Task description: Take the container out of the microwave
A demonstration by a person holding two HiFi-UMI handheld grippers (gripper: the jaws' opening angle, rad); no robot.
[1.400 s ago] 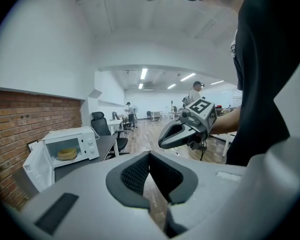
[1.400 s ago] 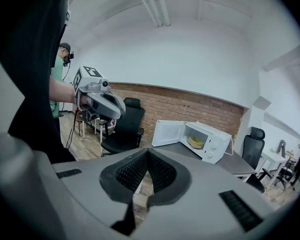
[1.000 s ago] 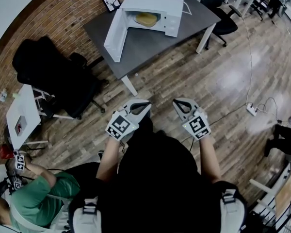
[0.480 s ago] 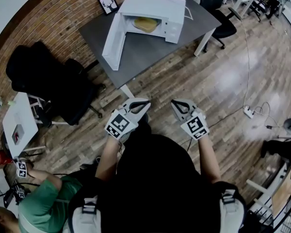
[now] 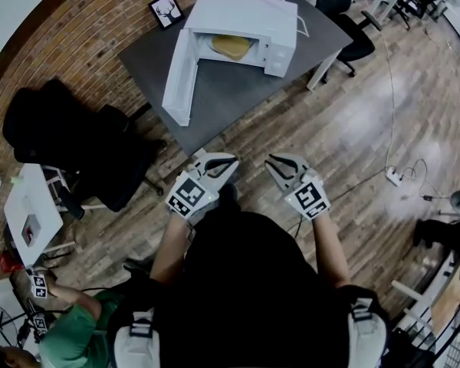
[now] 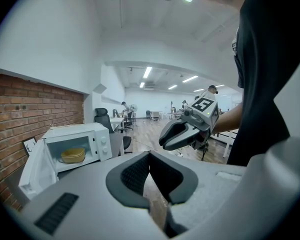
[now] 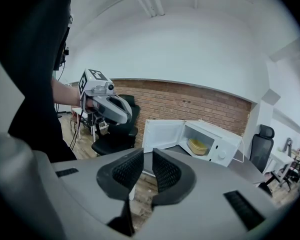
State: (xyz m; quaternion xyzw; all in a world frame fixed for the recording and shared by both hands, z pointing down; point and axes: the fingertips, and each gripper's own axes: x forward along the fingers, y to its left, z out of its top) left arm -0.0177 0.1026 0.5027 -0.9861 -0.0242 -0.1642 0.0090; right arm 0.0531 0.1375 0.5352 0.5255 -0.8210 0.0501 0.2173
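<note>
A white microwave point(image 5: 241, 23) stands on a grey table point(image 5: 215, 90), its door point(image 5: 176, 71) swung wide to the left. Inside lies a yellow container point(image 5: 231, 46), also visible in the left gripper view as the container point(image 6: 73, 155) and in the right gripper view as the container point(image 7: 198, 146). My left gripper point(image 5: 228, 162) and right gripper point(image 5: 271, 162) hover side by side over the wooden floor, well short of the table. The left gripper point(image 6: 149, 155) is shut, tips touching and empty. The right gripper point(image 7: 148, 154) is drawn to a thin slit, empty.
A black office chair point(image 5: 77, 140) stands left of the table beside a small white table point(image 5: 31, 198). A framed picture point(image 5: 166, 10) sits on the table's back corner. Another black chair point(image 5: 345, 10) is at the far right. A power strip point(image 5: 393, 176) lies on the floor. A seated person point(image 5: 69, 336) is at bottom left.
The table and microwave have drifted lower and nearer in the head view as I walk toward them. Both grippers keep the same pose in front of me.
</note>
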